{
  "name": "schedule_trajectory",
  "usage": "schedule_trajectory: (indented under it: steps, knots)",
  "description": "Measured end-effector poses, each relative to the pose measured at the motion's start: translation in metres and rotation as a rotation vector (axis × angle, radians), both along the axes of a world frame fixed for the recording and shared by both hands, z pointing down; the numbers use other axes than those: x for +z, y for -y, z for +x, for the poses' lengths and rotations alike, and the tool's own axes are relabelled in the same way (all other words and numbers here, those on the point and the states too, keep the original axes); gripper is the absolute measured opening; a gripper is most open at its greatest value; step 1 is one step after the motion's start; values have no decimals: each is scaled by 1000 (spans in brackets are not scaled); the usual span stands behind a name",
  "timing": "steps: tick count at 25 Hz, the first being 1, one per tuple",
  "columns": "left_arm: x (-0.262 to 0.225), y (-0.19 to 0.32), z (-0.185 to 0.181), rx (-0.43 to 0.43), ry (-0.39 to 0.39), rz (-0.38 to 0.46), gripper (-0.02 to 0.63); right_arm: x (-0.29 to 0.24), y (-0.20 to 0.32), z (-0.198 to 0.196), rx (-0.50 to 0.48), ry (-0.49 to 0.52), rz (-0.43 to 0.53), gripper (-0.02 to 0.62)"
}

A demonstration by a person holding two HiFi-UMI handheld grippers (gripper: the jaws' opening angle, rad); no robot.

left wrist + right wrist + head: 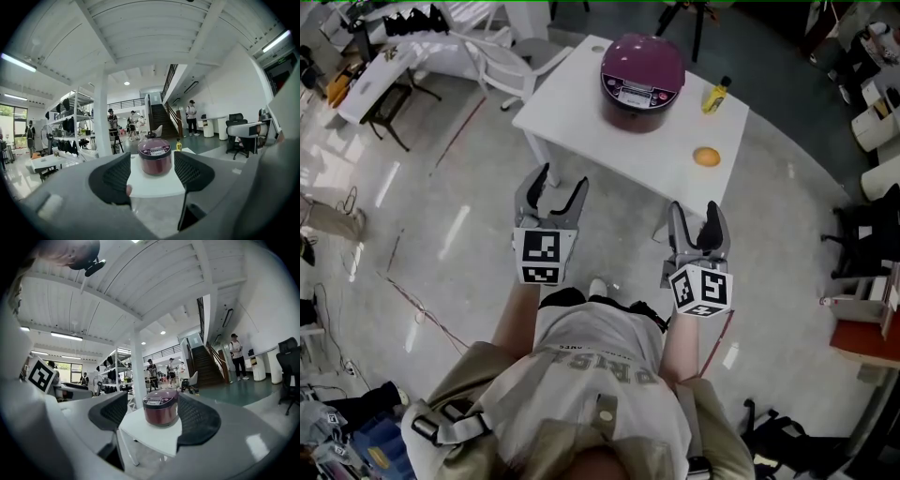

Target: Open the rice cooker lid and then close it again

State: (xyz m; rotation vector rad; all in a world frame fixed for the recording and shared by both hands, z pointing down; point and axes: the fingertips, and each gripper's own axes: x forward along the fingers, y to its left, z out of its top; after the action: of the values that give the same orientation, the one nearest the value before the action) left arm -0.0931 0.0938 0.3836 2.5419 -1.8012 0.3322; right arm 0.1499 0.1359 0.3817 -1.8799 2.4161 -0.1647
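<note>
Plainly, the dark purple, round rice cooker [642, 70] has its domed lid [643, 54] down and shut. A pale silver control panel [635, 94] sits on the front edge of the lid, facing the person. In the head view the rice cooker stands on the white square surface [609, 141], toward that surface's 12 o'clock side.

The left tongs [561, 183] stand partly open with a clear gap between the two black ribbed pads. They are released, holding and touching nothing. The right tongs [694, 214] are also partly open and released, with nothing between the pads. Both hang in the air over the floor, short of the surface's near edge and well apart from the rice cooker. It lies at about 12 o'clock from them, and each gripper view shows it in the distance through the gap.

By count there is one rice cooker and one surface. One small yellow bottle with a dark cap [716, 94] stands at 3 o'clock of the rice cooker. One flat orange disc [706, 157] lies at about 5 o'clock of it. There are two tongs.
</note>
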Motion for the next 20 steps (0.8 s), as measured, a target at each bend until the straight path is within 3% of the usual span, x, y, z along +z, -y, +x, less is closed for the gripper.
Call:
schedule_trajectory:
  steps: [9,20]
  knots:
    - [23,31,1,-17,24,-47,301,16,32,3,-9,-3,-38,310]
    - [34,91,11,30,48,-62,301,32,84,6,-5,21,-70,310]
